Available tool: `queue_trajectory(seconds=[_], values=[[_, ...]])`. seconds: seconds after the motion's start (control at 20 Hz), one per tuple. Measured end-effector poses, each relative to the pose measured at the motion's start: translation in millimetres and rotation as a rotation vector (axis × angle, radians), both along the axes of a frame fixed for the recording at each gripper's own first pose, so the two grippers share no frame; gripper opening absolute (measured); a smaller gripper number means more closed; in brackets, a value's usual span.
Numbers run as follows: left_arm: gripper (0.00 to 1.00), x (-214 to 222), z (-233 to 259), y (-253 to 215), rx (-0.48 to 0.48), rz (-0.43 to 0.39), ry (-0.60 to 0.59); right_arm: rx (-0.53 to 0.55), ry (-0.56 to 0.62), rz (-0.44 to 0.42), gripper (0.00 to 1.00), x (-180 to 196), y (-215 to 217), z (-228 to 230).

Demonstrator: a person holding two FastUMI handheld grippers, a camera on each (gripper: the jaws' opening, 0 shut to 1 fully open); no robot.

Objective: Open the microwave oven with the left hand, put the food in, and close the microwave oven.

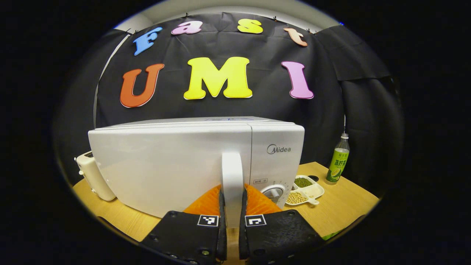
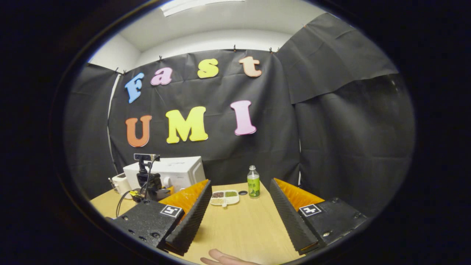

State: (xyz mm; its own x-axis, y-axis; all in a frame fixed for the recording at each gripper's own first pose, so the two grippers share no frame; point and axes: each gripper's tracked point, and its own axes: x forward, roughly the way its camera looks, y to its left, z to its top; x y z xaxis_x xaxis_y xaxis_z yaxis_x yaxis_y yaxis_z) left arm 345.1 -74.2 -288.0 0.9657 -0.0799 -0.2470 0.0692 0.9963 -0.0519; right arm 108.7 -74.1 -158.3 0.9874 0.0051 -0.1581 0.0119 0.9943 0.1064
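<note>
A: Between the closed jaws of the left gripper (image 1: 232, 217) stands the door handle (image 1: 232, 184) of the microwave (image 1: 173, 162), pinched from both sides.

B: Rigid, probably slick; grip it mid-bar. The right gripper (image 2: 239, 217)?

A: Spread wide, holding nothing; the food tray (image 2: 224, 197) lies ahead between its fingers.

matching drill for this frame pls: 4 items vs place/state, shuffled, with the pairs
Items
1. left gripper
2. right gripper
3. bottle
4. divided dish

Place or state
A. open, over bare tabletop
B. holds beans in separate compartments
C. shut on the microwave door handle
D. upright near the table's back edge, by the cloth wall

Pairs: 1-C, 2-A, 3-D, 4-B
</note>
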Motion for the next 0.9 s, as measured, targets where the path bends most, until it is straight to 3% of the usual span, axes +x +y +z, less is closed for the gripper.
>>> queue_trajectory(seconds=[0.05,0.1,0.25,0.3,0.35,0.4,0.65,0.7,0.75,0.9], values=[[0.12,-4.2,-0.3,-1.1,-0.019,-0.002,0.002,0.000,-0.003,-0.001,1.00,-1.5,-0.5,1.8],[0.02,-2.1,-0.6,-0.6,-0.014,-0.004,0.001,0.000,-0.003,-0.002,0.92,-2.6,-1.3,1.5],[0.01,-26.3,1.0,3.4,0.001,-0.016,-0.020,0.001,-0.004,-0.004,0.92,-7.9,-2.7,1.4],[0.01,-40.1,5.3,5.2,0.004,-0.039,-0.043,-0.002,-0.006,-0.003,1.00,-9.5,-2.2,1.7],[0.01,-53.3,5.3,7.4,-0.017,-0.060,-0.043,-0.007,-0.008,-0.001,1.00,-10.5,-0.9,1.6],[0.01,-64.4,5.2,10.8,-0.033,-0.081,-0.042,-0.015,-0.008,0.000,0.92,-10.8,0.5,-0.1],[0.01,-109.1,9.0,30.1,-0.033,-0.144,-0.060,-0.021,0.012,0.033,0.92,-16.7,25.0,-7.4],[0.01,-118.1,8.4,35.4,-0.034,-0.151,-0.057,-0.024,0.011,0.039,1.00,-18.2,30.1,-7.9],[0.01,-126.3,8.8,40.4,-0.038,-0.158,-0.051,-0.028,0.011,0.043,0.92,-18.8,35.3,-8.0],[0.01,-151.6,9.7,57.5,-0.043,-0.173,-0.041,-0.005,0.016,0.068,0.92,-23.3,55.7,-7.6]])
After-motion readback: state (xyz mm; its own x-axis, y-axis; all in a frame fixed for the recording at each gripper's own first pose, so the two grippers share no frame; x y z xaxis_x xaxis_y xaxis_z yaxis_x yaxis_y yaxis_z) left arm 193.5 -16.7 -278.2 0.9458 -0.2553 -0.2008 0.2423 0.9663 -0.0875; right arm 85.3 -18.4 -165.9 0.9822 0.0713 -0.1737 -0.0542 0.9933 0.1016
